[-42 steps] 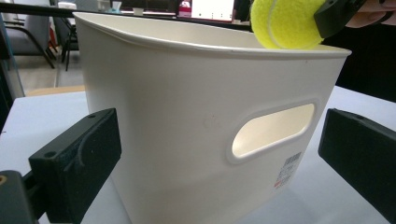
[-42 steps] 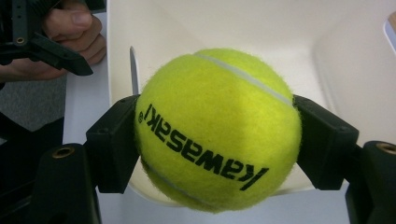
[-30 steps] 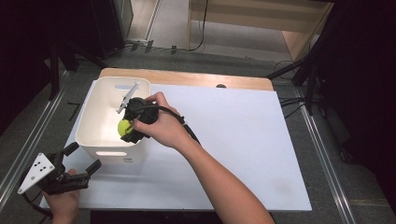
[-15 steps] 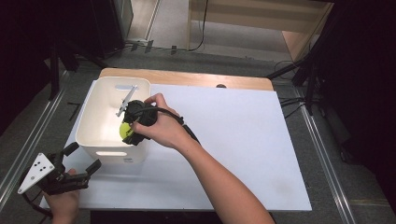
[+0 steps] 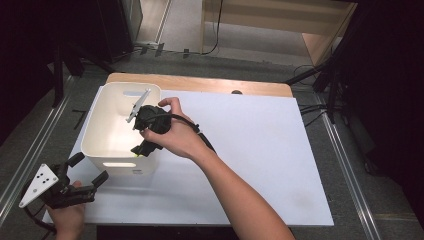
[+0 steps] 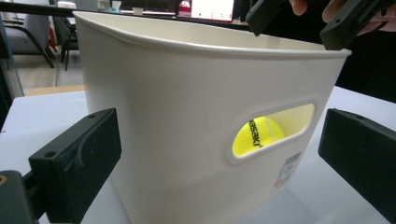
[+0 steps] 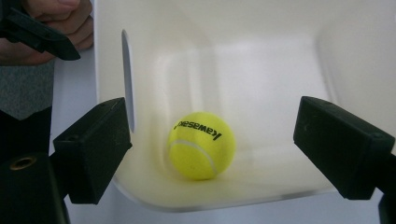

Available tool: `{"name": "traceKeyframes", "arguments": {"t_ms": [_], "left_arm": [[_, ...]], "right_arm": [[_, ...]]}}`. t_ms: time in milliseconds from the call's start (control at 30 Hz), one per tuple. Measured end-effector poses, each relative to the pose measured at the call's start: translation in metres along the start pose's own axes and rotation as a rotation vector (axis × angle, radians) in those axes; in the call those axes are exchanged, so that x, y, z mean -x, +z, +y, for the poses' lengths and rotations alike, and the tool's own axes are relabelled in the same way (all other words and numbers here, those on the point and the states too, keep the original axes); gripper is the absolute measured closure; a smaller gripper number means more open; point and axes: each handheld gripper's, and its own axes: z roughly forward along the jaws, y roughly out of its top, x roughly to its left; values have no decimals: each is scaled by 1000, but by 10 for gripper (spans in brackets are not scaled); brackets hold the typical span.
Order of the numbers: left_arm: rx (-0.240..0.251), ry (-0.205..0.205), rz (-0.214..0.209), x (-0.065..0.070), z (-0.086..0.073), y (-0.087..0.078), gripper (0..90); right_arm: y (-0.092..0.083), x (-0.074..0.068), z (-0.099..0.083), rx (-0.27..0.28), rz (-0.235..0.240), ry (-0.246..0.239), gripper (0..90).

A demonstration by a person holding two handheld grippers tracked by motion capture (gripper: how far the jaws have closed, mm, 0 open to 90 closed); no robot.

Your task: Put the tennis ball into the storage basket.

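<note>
Tennis ball (image 7: pixel 201 145) rests on bin (image 7: pixel 280 70) floor, below released, just-opened right tongs (image 7: pixel 212 140); left tongs (image 5: pixel 87 172) released.

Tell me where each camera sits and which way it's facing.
High view: above the table, looking forward and down; both forearms, left gripper, right gripper.
Left gripper view: beside the white bin, facing its handle slot; own jaws open.
Right gripper view: over the bin, looking in; own jaws open.
Shared by both gripper views: the tennis ball.
</note>
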Motion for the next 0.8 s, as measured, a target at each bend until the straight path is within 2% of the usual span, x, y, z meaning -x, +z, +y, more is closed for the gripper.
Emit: {"name": "traceKeyframes", "arguments": {"t_ms": [167, 267, 400, 467, 533, 800], "left_arm": [[0, 3, -1, 0, 0, 0, 0], [0, 4, -1, 0, 0, 0, 0], [0, 4, 0, 0, 0, 0, 0], [0, 4, -1, 0, 0, 0, 0], [1, 2, 1, 0, 0, 0, 0], [-1, 7, 3, 0, 0, 0, 0]], "right_arm": [[-8, 1, -4, 27, -11, 10, 72], [-12, 2, -7, 46, -6, 14, 10], [-16, 1, -13, 59, -16, 37, 0], [-19, 3, -17, 85, -33, 32, 0], [-22, 3, -21, 88, -32, 54, 0], [-32, 4, -40, 113, -60, 71, 0]]}}
